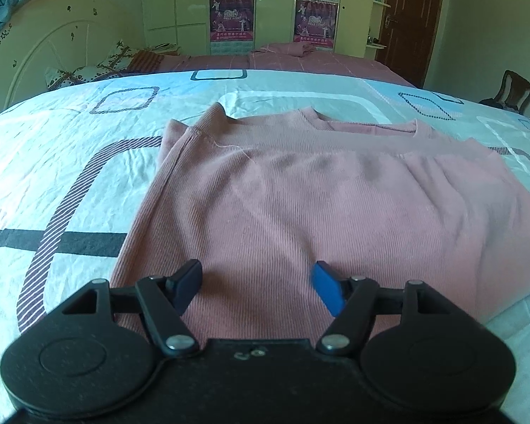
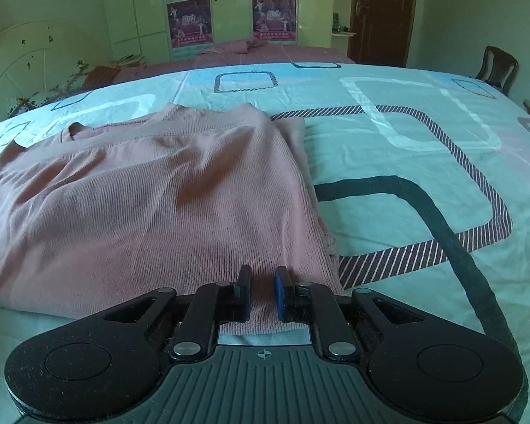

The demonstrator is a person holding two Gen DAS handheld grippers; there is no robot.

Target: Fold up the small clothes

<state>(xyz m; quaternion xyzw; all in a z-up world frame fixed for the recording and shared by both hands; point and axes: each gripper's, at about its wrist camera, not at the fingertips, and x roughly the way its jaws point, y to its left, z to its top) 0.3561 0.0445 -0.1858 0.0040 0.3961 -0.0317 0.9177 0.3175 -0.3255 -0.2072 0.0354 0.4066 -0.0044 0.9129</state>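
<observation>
Hovering over the near hem of the pink top (image 1: 300, 205), I have both tools low at the garment's bottom edge. It lies flat on the bed's patterned sheet (image 1: 70, 162), neckline away from me, both sides apparently already turned in to make a long panel, so my guess is that the next fold brings the hem up toward the collar. My left tool (image 1: 256, 284) stands well apart above the cloth, nothing between its fingers, poised near the left corner of the hem. My right tool (image 2: 263, 293) sits near the right corner with its fingers nearly together; a narrow strip of ribbed fabric shows in the gap, but the pads do not look to be pressing on it. Spacing the tools across the hem should keep the edge straight when lifted.
</observation>
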